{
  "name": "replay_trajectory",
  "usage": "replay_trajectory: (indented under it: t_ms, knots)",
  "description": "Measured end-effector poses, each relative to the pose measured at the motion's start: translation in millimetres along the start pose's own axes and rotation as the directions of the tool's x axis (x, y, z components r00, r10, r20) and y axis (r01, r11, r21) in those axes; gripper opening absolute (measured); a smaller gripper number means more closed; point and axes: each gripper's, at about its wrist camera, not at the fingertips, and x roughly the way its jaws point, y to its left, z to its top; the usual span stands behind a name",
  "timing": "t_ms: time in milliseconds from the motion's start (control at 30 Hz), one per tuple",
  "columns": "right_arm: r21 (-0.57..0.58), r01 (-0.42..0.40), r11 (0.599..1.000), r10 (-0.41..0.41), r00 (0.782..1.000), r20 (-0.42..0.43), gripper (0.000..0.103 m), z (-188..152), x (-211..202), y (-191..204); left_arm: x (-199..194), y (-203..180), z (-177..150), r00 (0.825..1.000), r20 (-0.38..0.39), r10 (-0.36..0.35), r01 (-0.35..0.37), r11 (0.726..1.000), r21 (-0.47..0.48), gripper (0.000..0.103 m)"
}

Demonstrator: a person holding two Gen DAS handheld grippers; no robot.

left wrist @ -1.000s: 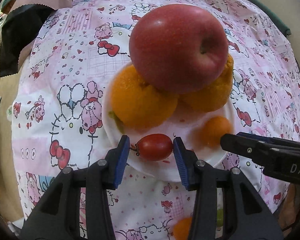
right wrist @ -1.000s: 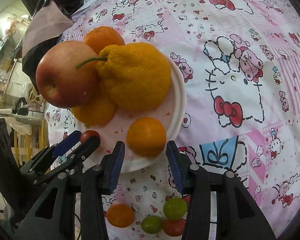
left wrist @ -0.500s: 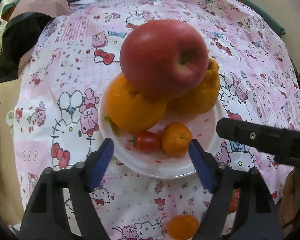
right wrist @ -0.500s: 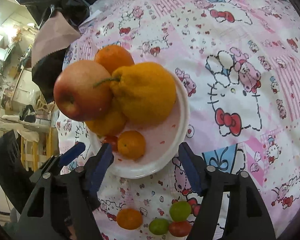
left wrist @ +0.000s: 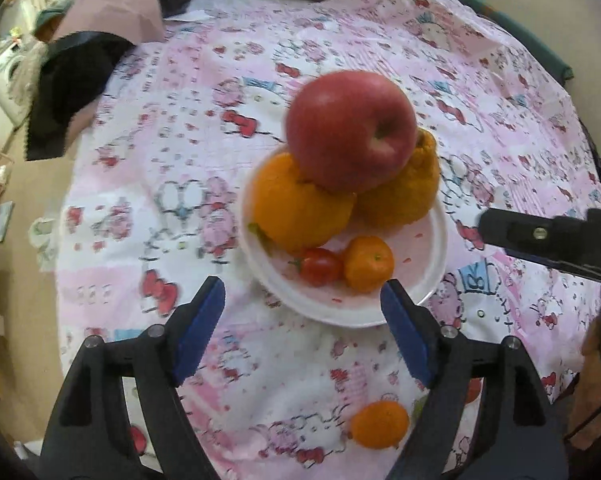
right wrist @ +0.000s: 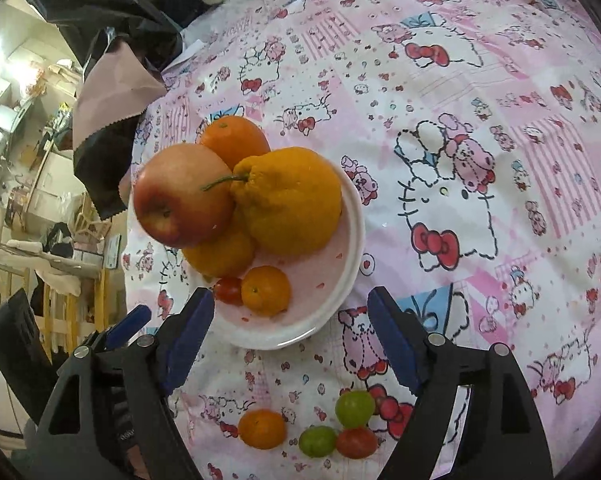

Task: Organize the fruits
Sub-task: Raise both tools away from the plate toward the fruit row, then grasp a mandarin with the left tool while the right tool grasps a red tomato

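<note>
Red apple (right wrist: 184,210) atop three oranges on white plate (right wrist: 340,292), beside small orange (right wrist: 266,290) and tomato (right wrist: 228,291). Left gripper (left wrist: 302,312) and right gripper (right wrist: 290,320): wide apart, empty.

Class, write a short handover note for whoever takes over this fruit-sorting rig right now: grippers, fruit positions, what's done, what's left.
Left gripper: open, empty, hanging near the plate's near edge.
Right gripper: open, empty, also facing the plate.
On the white plate: apple stacked on top of three large oranges, with a cherry tomato and a small orange touching in front.
Done: those six fruits are plated.
Left on the cloth: one small orange, two green fruits and one red tomato, near the grippers.
</note>
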Motion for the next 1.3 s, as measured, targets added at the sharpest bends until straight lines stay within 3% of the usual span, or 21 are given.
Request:
replay_trajectory:
  t_ms: [233,633,800,933,1133,1300]
  knots:
    - [-0.037,0.0,0.999,0.002,0.999,0.049,0.082,-17.7,-32.3,10.0,-42.7,27.7,-11.0,0.998,0.063,0.007,0.001,0.993,-0.116,0.078]
    - [-0.036,-0.02,0.999,0.023,0.996,0.091,0.082,-56.5,-71.7,9.7,-89.9,49.6,-36.1,0.99,0.141,0.01,0.01,0.989,-0.144,0.078]
    - [0.015,-0.06,0.998,0.058,0.991,0.12,0.082,-72.0,-86.8,4.5,-95.2,47.8,-43.8,0.99,0.141,-0.012,0.033,0.988,-0.148,0.091]
    - [0.055,-0.081,0.995,0.074,0.991,0.111,0.084,-83.4,-86.6,0.2,-97.1,40.3,-49.9,0.99,0.139,-0.029,0.046,0.992,-0.12,0.094]
    - [0.023,-0.026,0.999,0.024,0.996,0.087,0.084,-88.3,-78.3,-0.3,-86.5,33.6,-60.5,0.996,0.073,-0.045,0.055,0.989,-0.137,0.094]
    - [0.065,0.032,0.997,-0.034,0.999,0.022,0.084,-92.0,-62.7,-16.7,-69.7,30.4,-63.2,1.0,0.023,-0.001,0.004,0.99,-0.141,0.094]
